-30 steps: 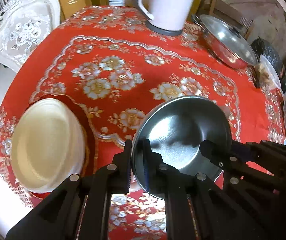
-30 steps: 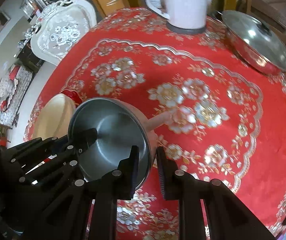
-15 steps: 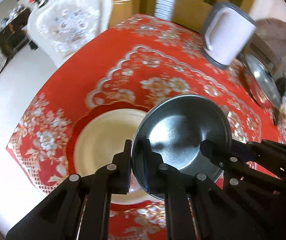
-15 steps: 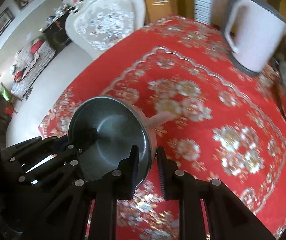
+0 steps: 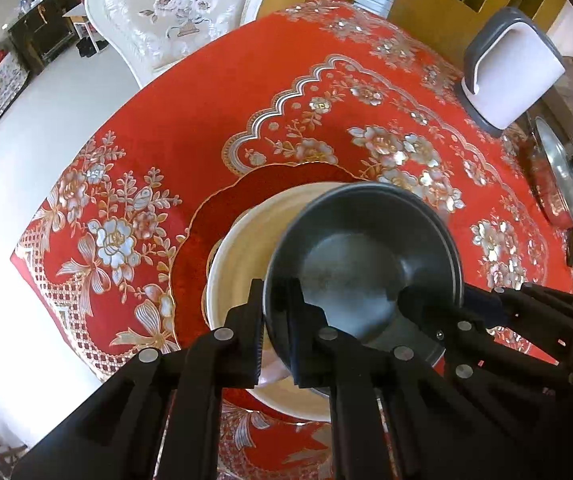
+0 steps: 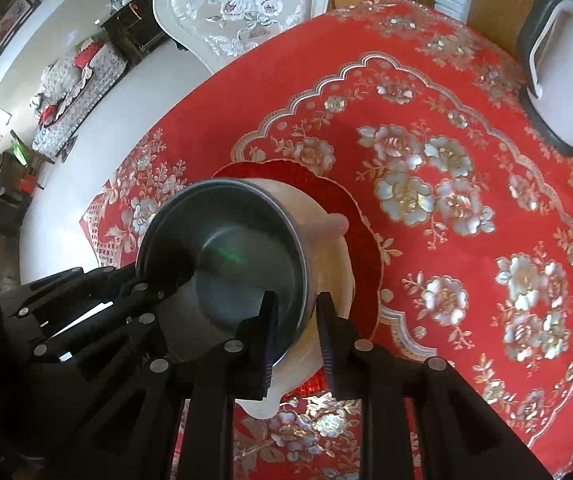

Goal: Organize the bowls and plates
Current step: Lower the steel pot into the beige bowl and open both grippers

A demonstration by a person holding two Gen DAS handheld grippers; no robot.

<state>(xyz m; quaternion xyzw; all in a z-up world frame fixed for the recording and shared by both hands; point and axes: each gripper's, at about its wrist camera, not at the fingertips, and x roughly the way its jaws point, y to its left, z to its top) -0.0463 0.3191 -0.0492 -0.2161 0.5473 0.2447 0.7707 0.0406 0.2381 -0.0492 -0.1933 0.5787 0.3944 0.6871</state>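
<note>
- The metal bowl [image 5: 362, 264] is held up over the cream plate [image 5: 242, 248], just ahead of both grippers.
- The left hand-held gripper [image 5: 276, 320] pinches the bowl's near rim, one finger inside and one outside.
- The right hand-held gripper [image 6: 296, 320] pinches the rim on the other side.
- The cream plate sits on a red plate [image 5: 214, 216], under the bowl.
- Both plates rest on the table [image 5: 206, 92] with its red flower cloth.
- A white kettle [image 5: 514, 68] stands far ahead, to the right.

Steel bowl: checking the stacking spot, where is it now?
In both wrist views the steel bowl sits low centre, its rim gripped by the left gripper and right gripper, over the cream plate.
</note>
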